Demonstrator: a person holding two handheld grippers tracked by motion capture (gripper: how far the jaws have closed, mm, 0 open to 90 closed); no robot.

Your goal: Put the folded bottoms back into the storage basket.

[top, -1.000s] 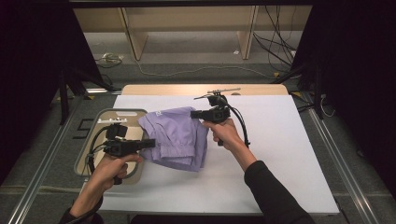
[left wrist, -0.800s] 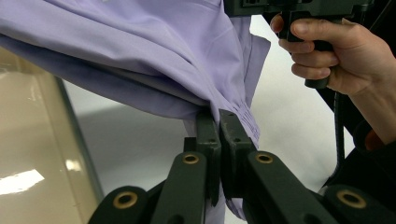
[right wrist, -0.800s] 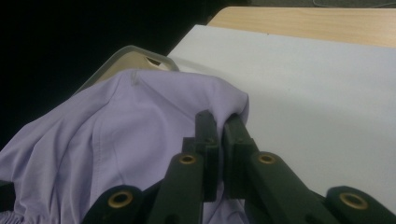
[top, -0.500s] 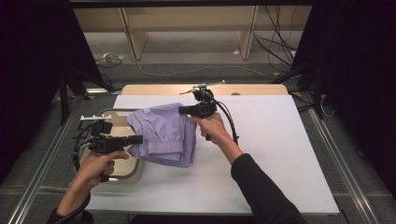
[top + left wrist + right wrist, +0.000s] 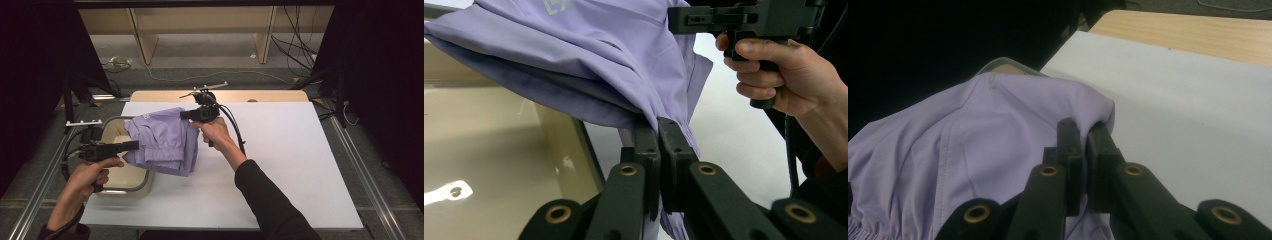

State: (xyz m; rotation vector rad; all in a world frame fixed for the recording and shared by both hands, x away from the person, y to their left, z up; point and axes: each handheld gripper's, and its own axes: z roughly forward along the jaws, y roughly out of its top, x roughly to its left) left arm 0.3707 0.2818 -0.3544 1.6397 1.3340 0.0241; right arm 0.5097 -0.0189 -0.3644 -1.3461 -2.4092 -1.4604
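Note:
A folded lilac garment [image 5: 162, 140] hangs lifted between both grippers, partly over a beige tub [image 5: 125, 180] at the table's left. My left gripper [image 5: 134, 145] is shut on the garment's near-left edge. In the left gripper view its jaws [image 5: 658, 125] pinch the lilac cloth [image 5: 589, 65] above the beige tub [image 5: 489, 150]. My right gripper [image 5: 184, 115] is shut on the far-right edge of the garment. In the right gripper view its jaws [image 5: 1083, 127] clamp the garment [image 5: 973, 150] over the white table [image 5: 1188, 110].
The white table top [image 5: 280, 150] stretches out to the right of the garment. A wooden strip [image 5: 270, 96] runs along its far edge. Black curtains stand on both sides, and cables lie on the floor beyond.
Both grippers have carried the garment leftward and a little up. It now hangs over the tub's right part rather than mostly over the table.

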